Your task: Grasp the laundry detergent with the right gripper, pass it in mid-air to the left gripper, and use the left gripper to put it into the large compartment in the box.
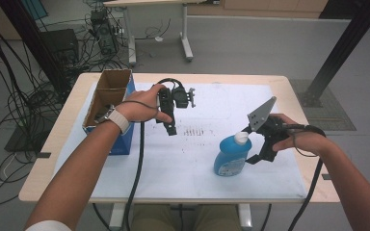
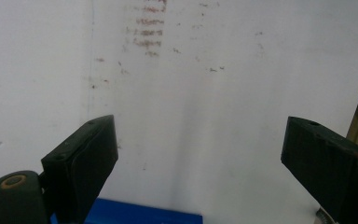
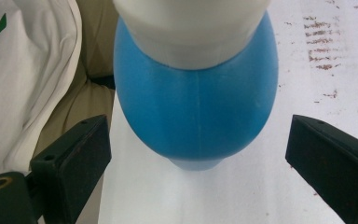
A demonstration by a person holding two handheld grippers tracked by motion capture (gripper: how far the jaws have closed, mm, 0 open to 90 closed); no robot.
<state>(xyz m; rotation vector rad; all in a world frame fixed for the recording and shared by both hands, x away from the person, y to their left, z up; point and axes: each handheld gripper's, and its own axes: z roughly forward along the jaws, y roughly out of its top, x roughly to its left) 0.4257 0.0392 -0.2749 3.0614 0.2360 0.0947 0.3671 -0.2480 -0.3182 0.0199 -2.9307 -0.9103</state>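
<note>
A blue bottle (image 1: 231, 156) with a white cap (image 1: 241, 138) stands on the white sheet at the table's front right. My right gripper (image 1: 250, 144) is at its top from the right, open. In the right gripper view the bottle (image 3: 196, 112) and its cap (image 3: 191, 28) sit just ahead, between the wide-spread jaws of the gripper (image 3: 198, 140), touching neither. My left gripper (image 1: 176, 108) hovers over the middle of the table beside the box. It is open (image 2: 198, 135) with only bare sheet between its jaws.
An open cardboard box with blue sides (image 1: 107, 96) stands at the left of the table; its blue edge (image 2: 140, 215) shows below the left jaws. A white sheet (image 1: 197, 168) with faint red marks (image 1: 197, 131) covers the table. Cables lie on the floor behind.
</note>
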